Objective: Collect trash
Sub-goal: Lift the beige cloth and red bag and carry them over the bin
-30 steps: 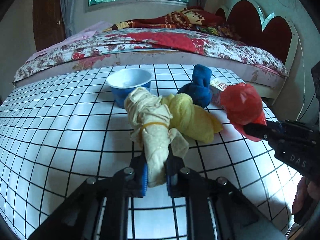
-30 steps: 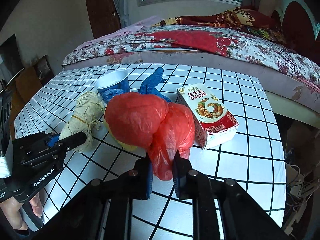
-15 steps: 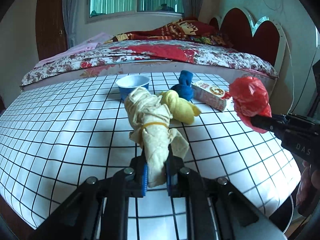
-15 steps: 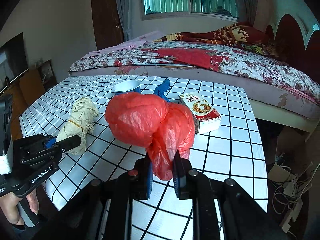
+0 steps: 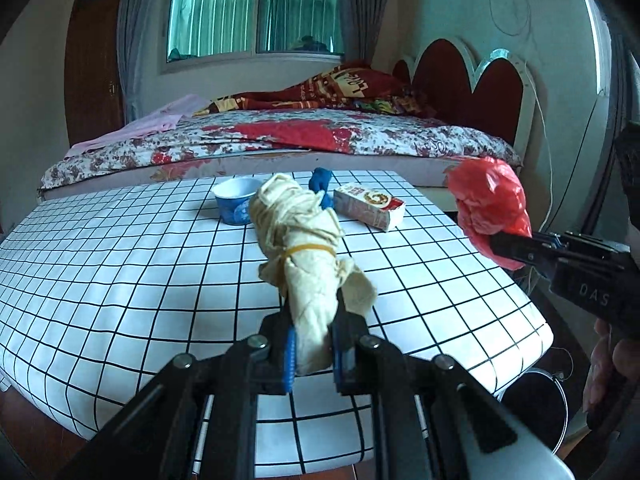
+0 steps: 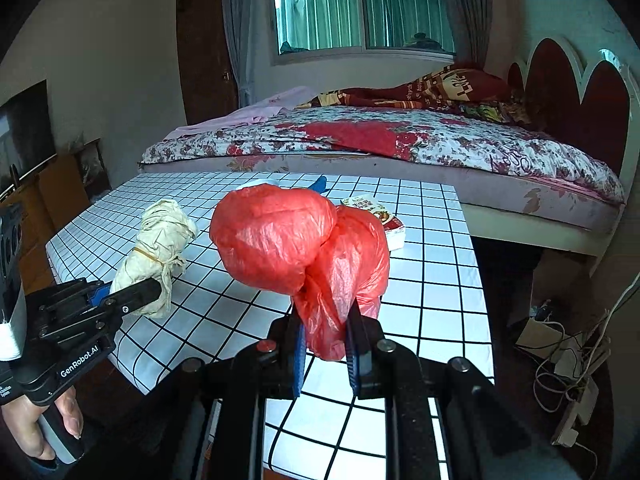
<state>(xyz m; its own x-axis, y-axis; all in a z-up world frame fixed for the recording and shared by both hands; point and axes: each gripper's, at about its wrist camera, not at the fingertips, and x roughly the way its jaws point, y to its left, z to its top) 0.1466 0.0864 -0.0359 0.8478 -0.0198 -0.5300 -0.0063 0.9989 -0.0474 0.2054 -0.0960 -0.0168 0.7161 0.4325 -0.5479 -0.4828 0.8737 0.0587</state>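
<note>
Right wrist: gripper (image 6: 326, 346) clamped on red bag (image 6: 296, 240).

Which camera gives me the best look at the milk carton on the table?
The left wrist view: the milk carton lies in full sight on the checked table. In the right wrist view the red plastic bag hides most of it, leaving only one end.

Two black handheld grippers are held side by side, both angled downward. The left gripper (image 5: 313, 346) has its blue-padded jaws clamped tight. The right gripper (image 6: 325, 354) is clamped the same way. A hand (image 6: 38, 426) wraps the left gripper's handle from below.
</note>
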